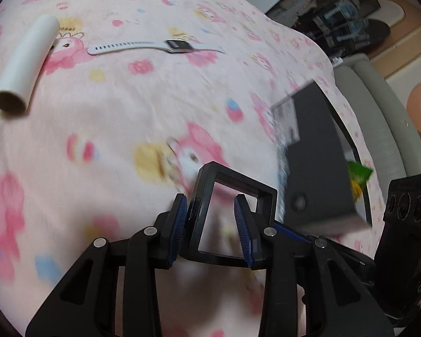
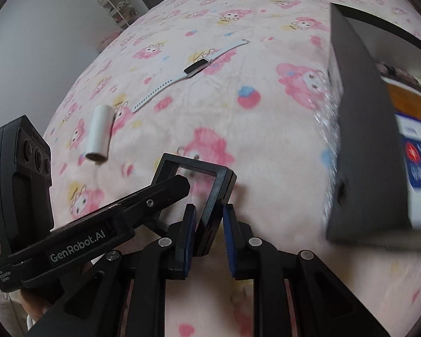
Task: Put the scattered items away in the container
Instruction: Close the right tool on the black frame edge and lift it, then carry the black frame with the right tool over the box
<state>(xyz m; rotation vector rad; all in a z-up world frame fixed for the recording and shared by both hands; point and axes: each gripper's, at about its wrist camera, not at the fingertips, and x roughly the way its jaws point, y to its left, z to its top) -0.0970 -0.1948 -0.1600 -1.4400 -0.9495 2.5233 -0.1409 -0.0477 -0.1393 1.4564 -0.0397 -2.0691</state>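
Observation:
A black square frame with a clear pane (image 1: 230, 213) (image 2: 202, 196) is held above the pink bedspread. My left gripper (image 1: 212, 230) is shut on its left side. My right gripper (image 2: 209, 236) is shut on its right side. The dark grey box (image 1: 317, 151) (image 2: 365, 129), the container, stands open to the right with packets inside. A white watch (image 1: 143, 46) (image 2: 188, 71) and a white cardboard tube (image 1: 25, 61) (image 2: 98, 132) lie on the bedspread further off.
The bedspread (image 1: 126, 112) covers a bed. A grey bed edge (image 1: 379, 106) and dark shelves (image 1: 336, 8) lie beyond it at the right. A white rack (image 2: 118, 5) stands by the far wall.

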